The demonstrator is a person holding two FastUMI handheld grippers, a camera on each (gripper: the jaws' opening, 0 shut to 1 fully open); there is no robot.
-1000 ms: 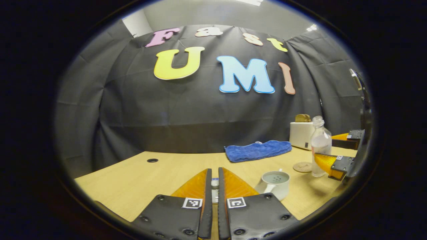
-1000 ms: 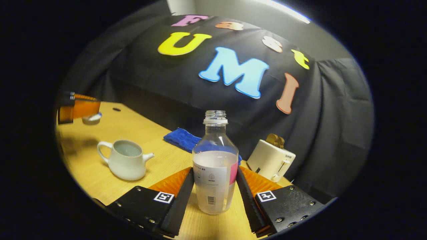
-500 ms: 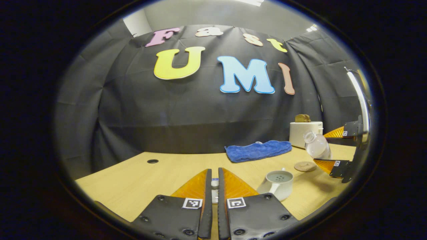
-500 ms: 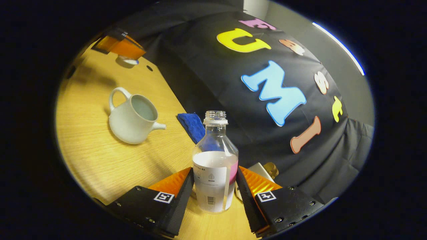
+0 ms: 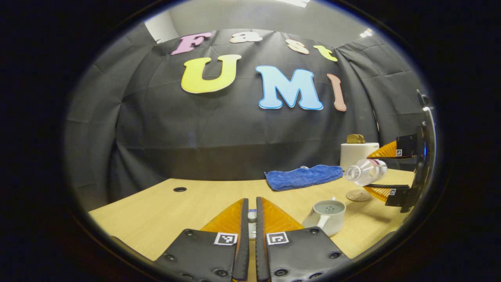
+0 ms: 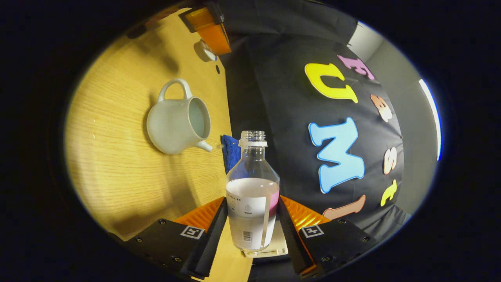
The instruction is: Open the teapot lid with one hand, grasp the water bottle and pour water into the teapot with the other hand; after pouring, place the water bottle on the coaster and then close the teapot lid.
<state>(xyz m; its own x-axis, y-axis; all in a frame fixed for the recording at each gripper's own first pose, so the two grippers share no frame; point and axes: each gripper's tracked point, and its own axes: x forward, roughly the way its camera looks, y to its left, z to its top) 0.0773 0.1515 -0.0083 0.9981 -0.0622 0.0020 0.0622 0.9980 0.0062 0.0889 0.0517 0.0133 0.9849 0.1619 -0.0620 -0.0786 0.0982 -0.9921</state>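
With the lid pinched in the left claw and the tipped water bottle clamped in the right claw, right of the teapot, water could be spilled onto the counter.

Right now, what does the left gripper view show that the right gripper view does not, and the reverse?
Left gripper view: the coaster beyond the teapot, the strainer holes inside it, and the water bottle tipped almost sideways, mouth toward the teapot. Right gripper view: the water level in the bottle, its label, and the teapot's spout. Both: the open teapot, the blue cloth, the bottle held in the right gripper, and the lid in the left gripper.
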